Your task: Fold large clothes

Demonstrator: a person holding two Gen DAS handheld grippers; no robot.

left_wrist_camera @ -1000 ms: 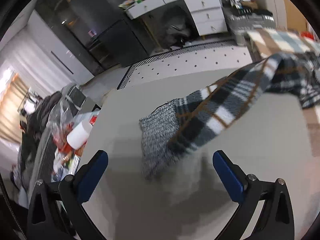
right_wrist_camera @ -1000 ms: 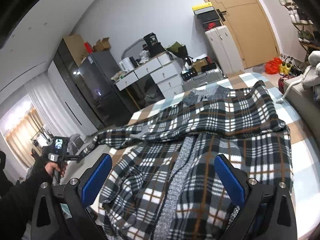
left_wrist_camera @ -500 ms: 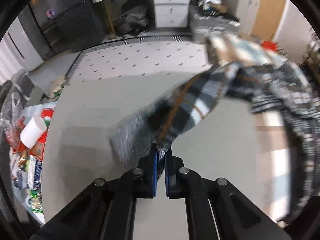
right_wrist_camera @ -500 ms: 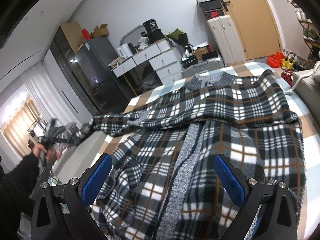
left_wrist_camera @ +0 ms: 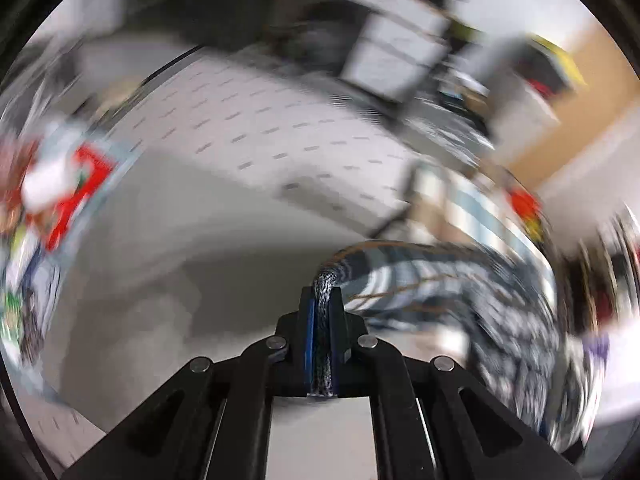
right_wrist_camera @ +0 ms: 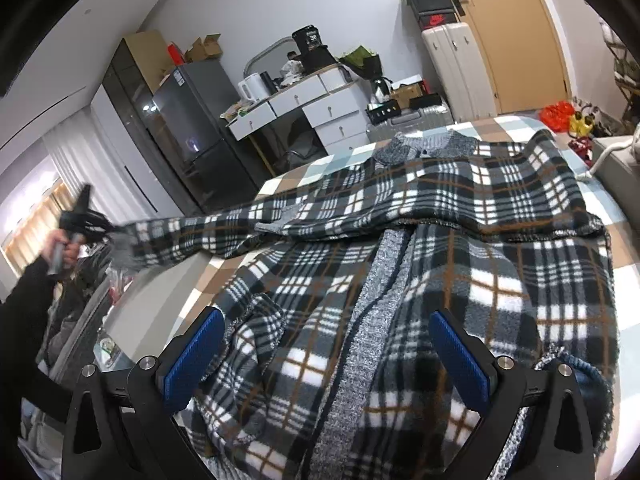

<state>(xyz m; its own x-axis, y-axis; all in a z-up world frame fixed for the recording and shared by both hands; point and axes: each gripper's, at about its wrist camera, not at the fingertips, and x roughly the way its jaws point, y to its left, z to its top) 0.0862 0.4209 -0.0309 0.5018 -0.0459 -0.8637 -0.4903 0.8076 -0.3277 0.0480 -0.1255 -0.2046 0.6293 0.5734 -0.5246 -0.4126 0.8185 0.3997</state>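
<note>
Left wrist view shows the left gripper [left_wrist_camera: 322,320], open a second ago, now clamped on the plaid jacket's [right_wrist_camera: 460,240] grey sleeve cuff [left_wrist_camera: 325,292], stretched off the bed [right_wrist_camera: 600,200], ready for folding inward, while the right gripper [right_wrist_camera: 328,354] hovers wide above.

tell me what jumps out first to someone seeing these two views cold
The big plaid garment dominates the right wrist view, spread across the checked bed with one sleeve stretched out to the left. At that sleeve's end, the left claw is shut on the grey knit cuff, everything around it smeared by motion blur. The right claw hangs open above the garment's lower half.
</note>
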